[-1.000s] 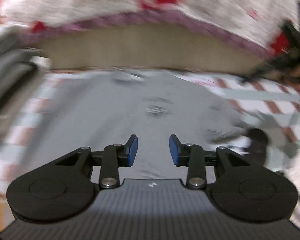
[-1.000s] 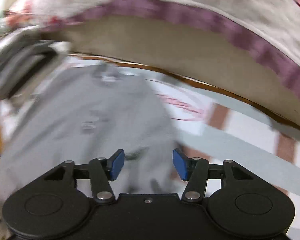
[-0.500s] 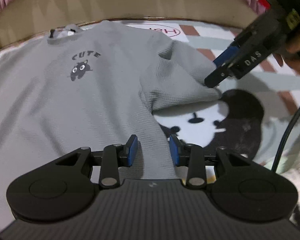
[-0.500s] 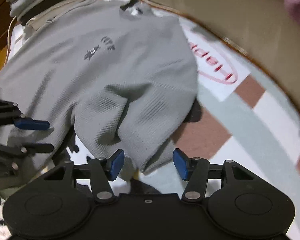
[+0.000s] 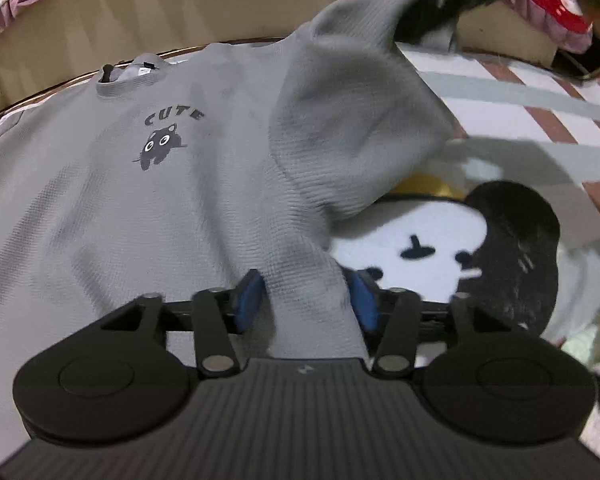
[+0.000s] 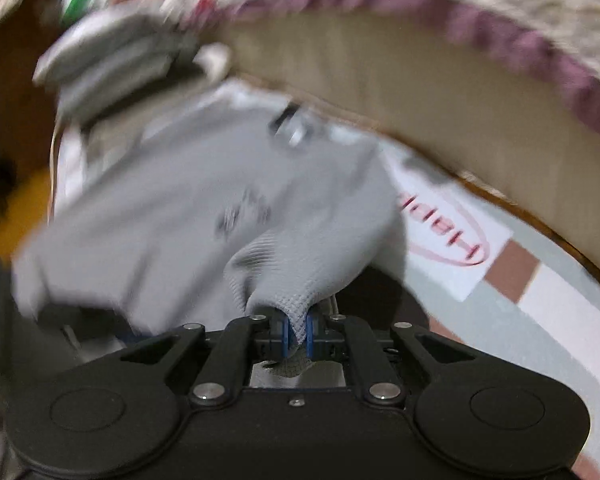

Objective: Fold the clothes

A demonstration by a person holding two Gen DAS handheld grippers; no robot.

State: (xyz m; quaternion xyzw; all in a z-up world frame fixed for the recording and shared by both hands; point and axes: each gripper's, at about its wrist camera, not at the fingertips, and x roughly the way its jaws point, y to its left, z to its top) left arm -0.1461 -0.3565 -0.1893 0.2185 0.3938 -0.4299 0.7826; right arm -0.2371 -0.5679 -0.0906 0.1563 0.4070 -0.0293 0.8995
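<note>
Item: grey sweatshirt (image 5: 148, 208), waffle-knit, ribbed round collar, black "CUTE" lettering over a small black cat print on the chest. Lay face up and spread on a patterned mat (image 5: 540, 92) with pale green and brown-red stripes and a white-and-black cartoon face; a tan padded wall curved behind it.

Left gripper (image 5: 306, 300): black body, blue pads, jaws apart. A raised fold of the garment's lower edge stood between the fingers; whether either pad touched the cloth could not be told.

Right gripper (image 6: 296, 334): same make, jaws pinched tight on a bunched end of the sweatshirt's sleeve (image 6: 300, 280), the knit drawn into a puckered cone rising from the pads. In the left view that sleeve was lifted clear of the mat toward a dark blurred shape at upper right.

Right view heavily blurred; folded grey garments (image 6: 112, 56) lay stacked at upper left.
</note>
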